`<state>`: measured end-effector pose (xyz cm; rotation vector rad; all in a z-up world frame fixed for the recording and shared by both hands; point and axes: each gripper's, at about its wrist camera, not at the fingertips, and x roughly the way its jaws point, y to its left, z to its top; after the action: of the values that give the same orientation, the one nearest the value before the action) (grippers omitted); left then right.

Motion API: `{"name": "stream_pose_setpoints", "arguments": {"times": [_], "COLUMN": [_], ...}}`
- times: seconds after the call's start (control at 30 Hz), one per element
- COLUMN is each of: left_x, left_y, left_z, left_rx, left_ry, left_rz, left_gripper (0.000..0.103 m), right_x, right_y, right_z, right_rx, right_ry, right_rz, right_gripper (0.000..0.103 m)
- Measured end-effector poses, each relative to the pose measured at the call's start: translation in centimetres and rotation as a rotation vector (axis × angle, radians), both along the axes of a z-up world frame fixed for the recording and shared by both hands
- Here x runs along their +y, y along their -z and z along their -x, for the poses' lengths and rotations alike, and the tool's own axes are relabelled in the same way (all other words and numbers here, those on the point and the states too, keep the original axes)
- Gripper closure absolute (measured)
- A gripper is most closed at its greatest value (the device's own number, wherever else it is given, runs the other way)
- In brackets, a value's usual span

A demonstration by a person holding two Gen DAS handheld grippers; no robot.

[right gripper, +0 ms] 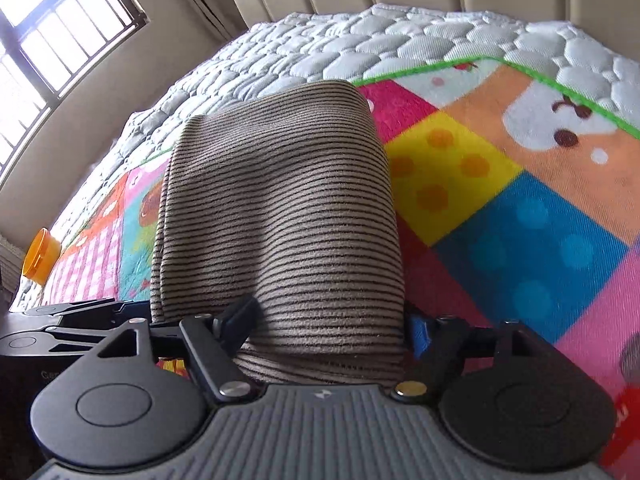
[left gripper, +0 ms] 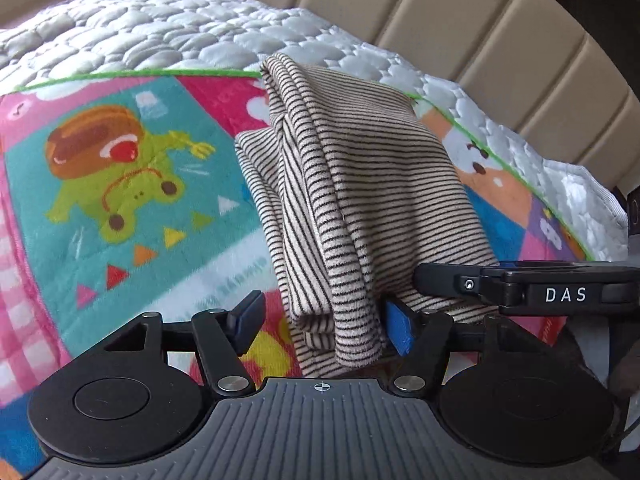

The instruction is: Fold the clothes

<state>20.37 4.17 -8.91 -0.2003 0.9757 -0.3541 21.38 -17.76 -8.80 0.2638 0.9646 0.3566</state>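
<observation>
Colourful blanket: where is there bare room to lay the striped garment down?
Bare: the blanket's frog panel left of the striped garment, and the yellow and blue squares on its other side. Beyond the green trim, the quilted mattress is bare too. Crowded: the near edge, where the left gripper and right gripper flank the garment.

Striped folded garment point(left gripper: 352, 200) filling the gap between the left gripper point(left gripper: 324, 320) fingers, wide apart. Right gripper point(right gripper: 332, 328) likewise blocked by the cloth between its fingers. Open cartoon blanket point(left gripper: 120, 200) to the left; bare patchwork area point(right gripper: 520, 220) to the right. Padded headboard point(left gripper: 480, 20) closing off the far side.
</observation>
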Motion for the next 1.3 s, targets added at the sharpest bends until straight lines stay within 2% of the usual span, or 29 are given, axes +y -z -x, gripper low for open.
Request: {"name": "stream_pose_setpoints", "arguments": {"times": [0.13,0.23,0.37,0.43,0.53,0.57,0.63,0.67,0.77,0.83,0.87,0.9,0.93,1.0,1.07,1.1,1.2,1.23,1.3], "left_x": [1.5,2.5,2.9,2.9,2.8,2.7,2.3,2.2,1.9,1.0,0.6,0.1,-0.4,-0.9,-1.4,-1.6,-1.1,-1.0,-0.6], "left_y": [0.2,0.7,1.1,1.1,0.6,-0.1,-2.7,-4.3,-7.9,-8.7,-8.4,-7.7,-6.9,-4.6,-2.5,-1.5,-0.5,-0.4,-0.2], "left_z": [-2.2,-4.3,-5.9,-6.1,-6.0,-5.7,-4.7,-4.5,-6.8,-10.6,-12.6,-14.5,-16.3,-19.2,-20.5,-20.7,-20.7,-20.8,-21.0], "left_rx": [-0.036,-0.049,-0.059,-0.060,-0.058,-0.074,-0.161,-0.217,-0.311,-0.330,-0.328,-0.307,-0.282,-0.194,-0.143,-0.135,-0.132,-0.125,-0.113], "left_ry": [-0.091,-0.129,-0.132,-0.128,-0.111,-0.104,-0.085,-0.077,-0.036,0.010,0.024,0.022,0.020,0.015,0.019,0.019,0.002,0.000,0.006], "left_rz": [0.016,0.042,0.068,0.072,0.054,0.028,-0.054,-0.068,0.010,0.044,0.047,0.039,0.032,0.011,-0.053,-0.079,-0.057,-0.049,-0.044], "left_gripper": [0.030,0.026,0.025,0.025,0.027,0.030,0.031,0.031,0.026,0.026,0.026,0.026,0.027,0.030,0.032,0.030,0.029,0.028,0.028], "right_x": [1.2,1.7,1.8,1.9,2.2,2.2,2.4,2.5,2.8,2.9,2.8,2.6,2.4,2.2,2.2,2.3,2.9,3.1,3.5], "right_y": [0.6,0.8,0.9,0.6,0.3,0.1,-0.1,-0.2,-0.6,-0.9,-1.4,-1.9,-2.5,-3.6,-4.0,-4.0,-2.7,-2.0,-0.2], "right_z": [-2.6,-3.8,-4.5,-4.4,-4.3,-4.2,-4.1,-4.1,-3.9,-3.8,-3.6,-3.4,-3.2,-2.9,-3.1,-3.4,-4.1,-4.4,-4.7], "right_rx": [-0.052,-0.102,-0.143,-0.160,-0.186,-0.195,-0.212,-0.221,-0.247,-0.264,-0.278,-0.292,-0.306,-0.328,-0.324,-0.313,-0.208,-0.174,-0.128], "right_ry": [0.039,0.032,0.021,0.007,-0.015,-0.022,-0.036,-0.044,-0.066,-0.080,-0.093,-0.107,-0.122,-0.151,-0.179,-0.196,-0.272,-0.282,-0.268], "right_rz": [-0.046,-0.032,-0.012,0.011,0.047,0.059,0.083,0.096,0.132,0.156,0.158,0.158,0.159,0.159,0.163,0.164,0.195,0.219,0.330], "right_gripper": [0.027,0.027,0.026,0.022,0.019,0.019,0.019,0.019,0.018,0.015,0.013,0.004,0.000,0.000,0.000,0.000,0.000,0.000,0.000]}}
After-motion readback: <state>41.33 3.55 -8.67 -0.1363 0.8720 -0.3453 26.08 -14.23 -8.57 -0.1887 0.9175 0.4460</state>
